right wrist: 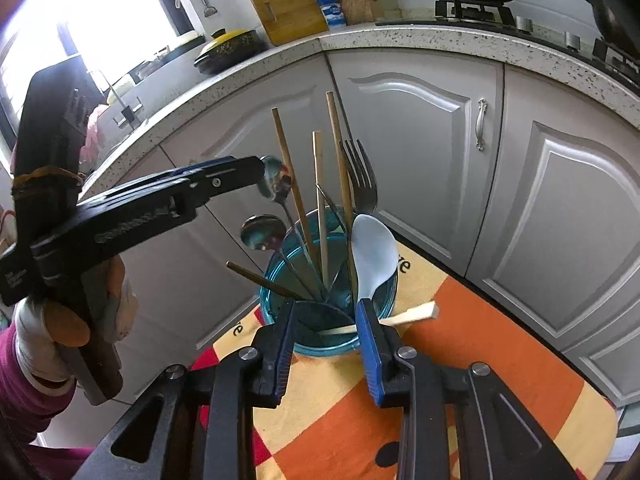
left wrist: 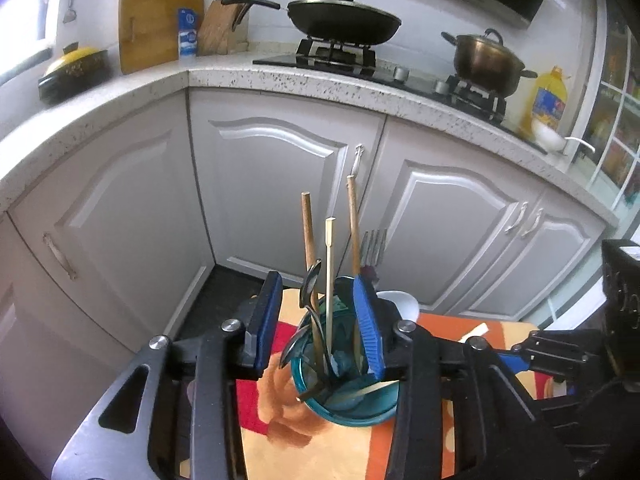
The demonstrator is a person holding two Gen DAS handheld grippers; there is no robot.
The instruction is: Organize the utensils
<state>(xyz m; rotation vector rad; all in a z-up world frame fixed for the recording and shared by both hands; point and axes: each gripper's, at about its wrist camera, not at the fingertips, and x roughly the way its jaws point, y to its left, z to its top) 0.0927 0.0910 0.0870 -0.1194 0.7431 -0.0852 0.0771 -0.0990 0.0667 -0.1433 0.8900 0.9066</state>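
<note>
Utensils are standing in the cup on the cloth. Left gripper is hanging spread above it; right gripper is spread too. Steel spoon looks slick, light, stiff: better pinching its handle

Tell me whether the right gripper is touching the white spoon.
Cannot tell. In the right wrist view the white spoon runs down behind one of the right gripper fingers, hiding any contact or gap.

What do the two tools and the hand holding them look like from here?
Both tools: black frames, silver bolts, ribbed blue pads. The left tool has a black body with white lettering and a brown band. The hand wears a white-and-orange glove below a magenta sleeve.
</note>
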